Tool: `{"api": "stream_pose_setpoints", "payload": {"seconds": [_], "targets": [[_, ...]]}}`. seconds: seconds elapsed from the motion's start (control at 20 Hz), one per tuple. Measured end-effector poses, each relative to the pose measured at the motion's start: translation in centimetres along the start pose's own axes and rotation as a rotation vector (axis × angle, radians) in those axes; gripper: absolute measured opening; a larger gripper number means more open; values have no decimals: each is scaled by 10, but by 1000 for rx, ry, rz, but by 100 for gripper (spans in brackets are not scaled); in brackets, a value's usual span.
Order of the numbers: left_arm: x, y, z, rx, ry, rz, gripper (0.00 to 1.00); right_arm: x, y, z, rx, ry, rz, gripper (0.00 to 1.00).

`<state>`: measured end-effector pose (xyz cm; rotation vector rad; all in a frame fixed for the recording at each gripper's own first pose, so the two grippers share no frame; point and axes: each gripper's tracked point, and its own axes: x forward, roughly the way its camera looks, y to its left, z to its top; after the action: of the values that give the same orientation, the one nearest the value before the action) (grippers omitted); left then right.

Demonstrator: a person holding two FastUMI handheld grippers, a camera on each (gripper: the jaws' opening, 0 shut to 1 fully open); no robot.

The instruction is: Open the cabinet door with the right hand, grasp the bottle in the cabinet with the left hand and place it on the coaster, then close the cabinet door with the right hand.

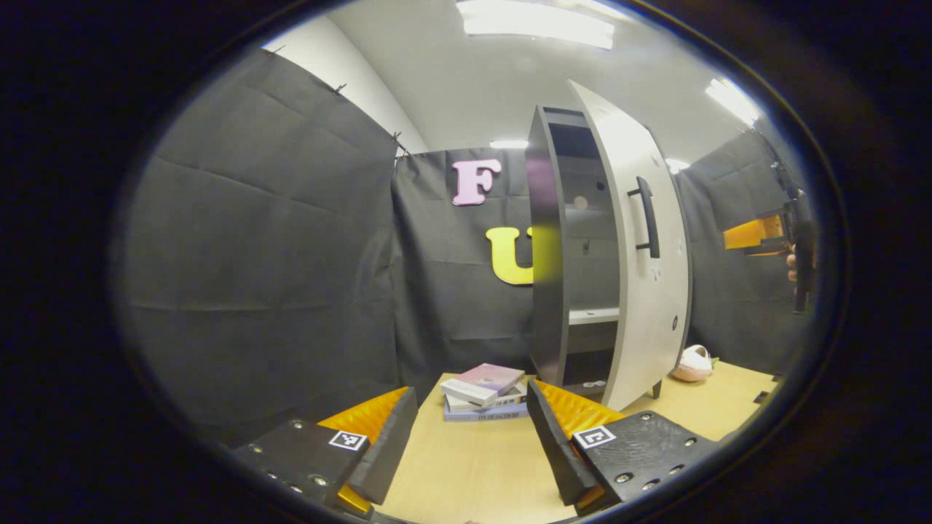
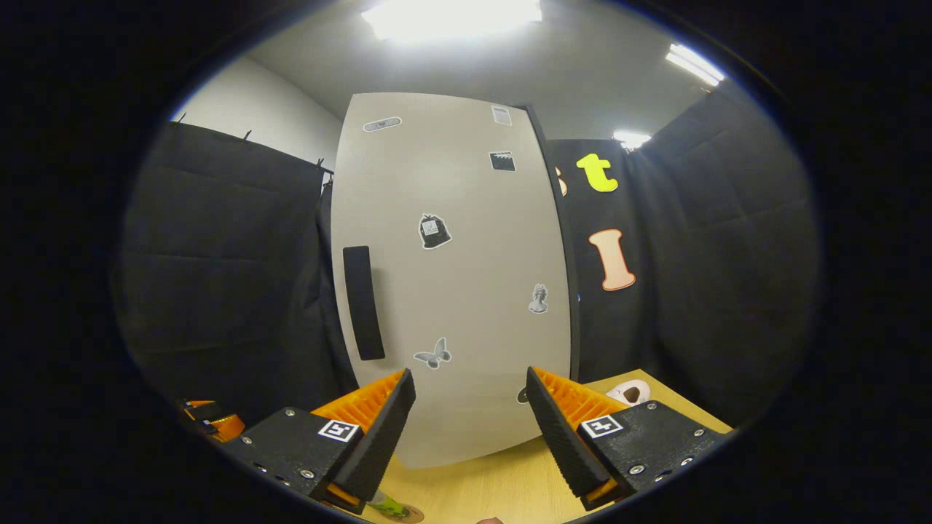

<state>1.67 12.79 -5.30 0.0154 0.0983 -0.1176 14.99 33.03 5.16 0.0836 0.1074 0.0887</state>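
Hiding cabinet (image 2: 564,240) behind door (image 2: 466,276)

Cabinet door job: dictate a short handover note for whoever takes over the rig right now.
Left gripper: open, empty, above the table, facing the cabinet.
Right gripper: open, empty, in front of the cabinet door, off its handle.
Done: the door stands open. The bottle, barely visible at the bottom edge of the right gripper view, seems to sit on the coaster.
Left: close the door with the right gripper.
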Motion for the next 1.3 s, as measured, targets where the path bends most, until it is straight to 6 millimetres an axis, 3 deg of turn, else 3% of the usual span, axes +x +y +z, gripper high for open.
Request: {"api": "stream_pose_setpoints", "payload": {"seconds": [0.05, 0.15, 0.2, 0.45, 0.55, 0.6, 0.9, 1.2, 1.3], "targets": [[0, -7, 4, -9, -7, -5, 82, -4, -7, -1, -9, 1, -8, 95], [2, -23, 10, -20, -12, -19, 91, -12, -24, -5, -16, 6, -22, 95], [3, -30, 10, -20, -11, -23, 87, -17, -32, -6, -14, 8, -28, 95], [-2, -72, 27, -6, -26, -46, 91, -33, -74, -5, 5, 7, -52, 95], [-4, -88, 33, 0, -28, -56, 87, -39, -88, -4, 1, 3, -66, 95], [-4, -97, 35, 0, -28, -61, 91, -42, -94, -2, -4, 0, -70, 95], [-4, -135, 48, -11, -36, -79, 87, -52, -123, -1, -55, -11, -78, 95], [-4, -158, 54, 8, -37, -83, 87, -58, -146, -10, -85, -8, -92, 95], [-4, -164, 56, 15, -39, -82, 91, -60, -150, -13, -93, -7, -91, 95]]}}
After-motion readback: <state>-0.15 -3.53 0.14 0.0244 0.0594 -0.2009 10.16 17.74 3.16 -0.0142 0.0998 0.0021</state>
